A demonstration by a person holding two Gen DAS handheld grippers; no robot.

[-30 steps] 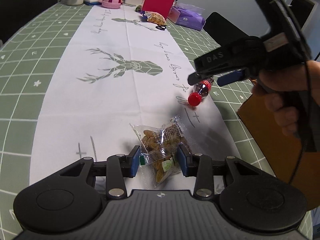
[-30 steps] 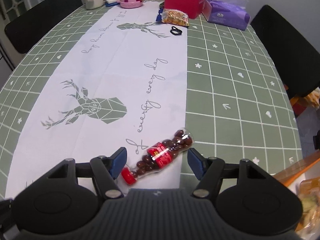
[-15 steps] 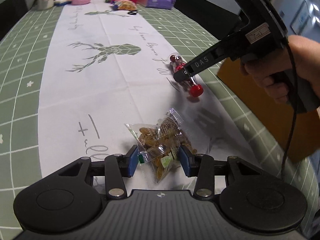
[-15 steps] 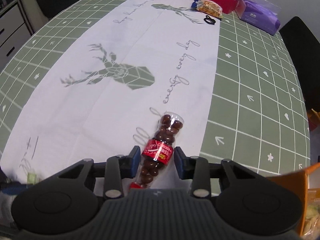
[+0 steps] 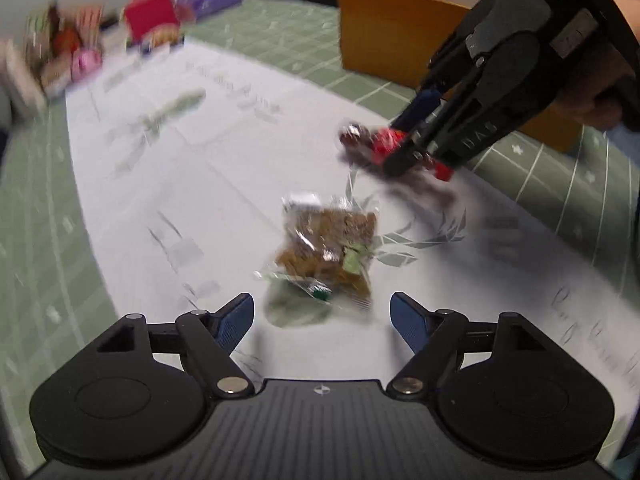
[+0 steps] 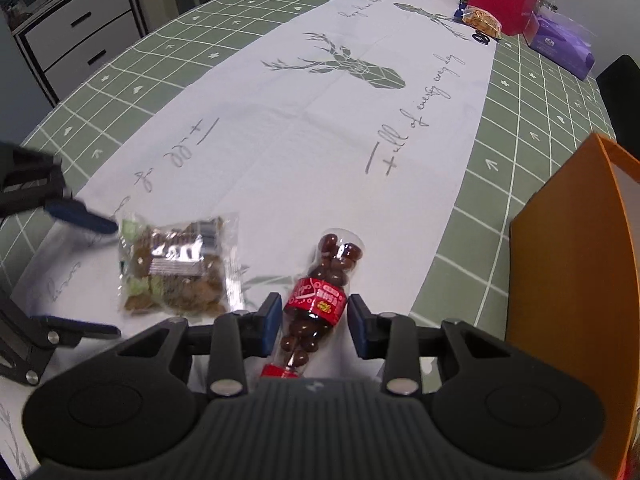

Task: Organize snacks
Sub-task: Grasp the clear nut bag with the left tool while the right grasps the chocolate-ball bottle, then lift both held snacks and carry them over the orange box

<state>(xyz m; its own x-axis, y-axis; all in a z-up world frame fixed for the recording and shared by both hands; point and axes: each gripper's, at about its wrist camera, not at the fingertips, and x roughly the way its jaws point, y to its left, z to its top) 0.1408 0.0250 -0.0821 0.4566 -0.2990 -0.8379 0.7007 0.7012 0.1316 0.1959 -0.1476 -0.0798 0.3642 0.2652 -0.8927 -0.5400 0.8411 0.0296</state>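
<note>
Right gripper clamped the candy bottle, bound for the orange box at three o'clock; left gripper was opening, nut bag freed.

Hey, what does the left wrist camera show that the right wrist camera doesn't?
Only the left wrist view shows the left gripper from behind, jaws opening and clear of the snack bag, plus the hand holding the right gripper. Only the right wrist view shows the drawer unit. Both show the bag, the candy bottle clamped in the right gripper, and the orange box.
</note>
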